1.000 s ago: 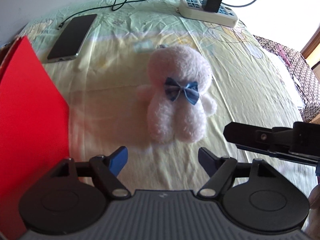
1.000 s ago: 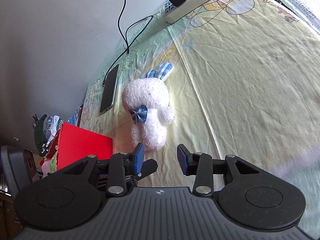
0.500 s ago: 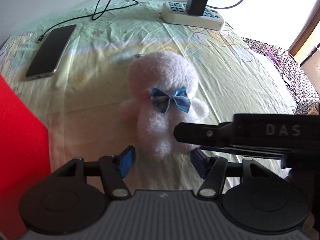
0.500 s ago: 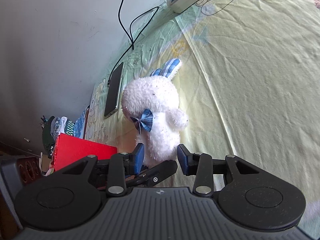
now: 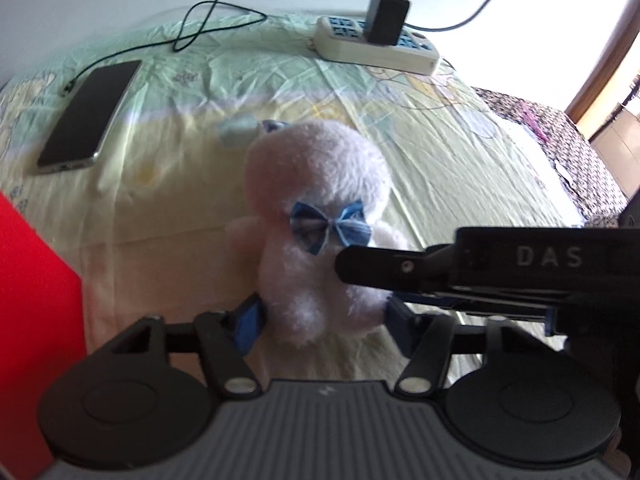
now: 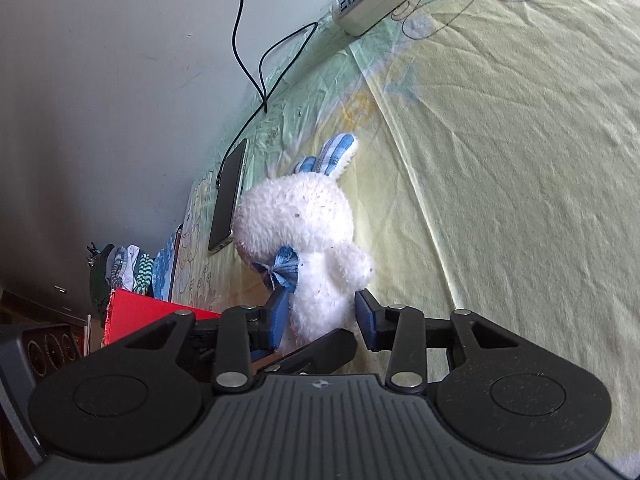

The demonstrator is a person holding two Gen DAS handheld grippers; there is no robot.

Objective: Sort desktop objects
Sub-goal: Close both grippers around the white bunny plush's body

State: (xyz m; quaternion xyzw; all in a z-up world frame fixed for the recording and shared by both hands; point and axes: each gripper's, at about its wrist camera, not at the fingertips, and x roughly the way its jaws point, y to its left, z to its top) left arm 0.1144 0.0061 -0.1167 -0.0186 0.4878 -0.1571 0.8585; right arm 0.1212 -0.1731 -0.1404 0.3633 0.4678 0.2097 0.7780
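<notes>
A white plush rabbit (image 5: 316,216) with a blue bow lies on the yellow-green sheet (image 5: 440,168). My left gripper (image 5: 324,320) is open, its blue pads on either side of the rabbit's legs. My right gripper (image 6: 322,318) is also open around the rabbit's lower body (image 6: 320,284), coming in from the right; its finger (image 5: 384,262) crosses in front of the rabbit in the left wrist view. A black phone (image 5: 90,114) lies at the back left. A red box (image 5: 36,308) stands at the left.
A white power strip (image 5: 376,46) with a black charger (image 5: 386,16) and cables lies at the back by the wall. The phone (image 6: 228,196) and the red box (image 6: 148,312) show in the right wrist view. A patterned cloth (image 5: 560,148) lies at the right.
Both grippers have moved forward onto the rabbit, whose legs now sit between both pairs of open pads. The right gripper's finger has come further across in front of the rabbit.
</notes>
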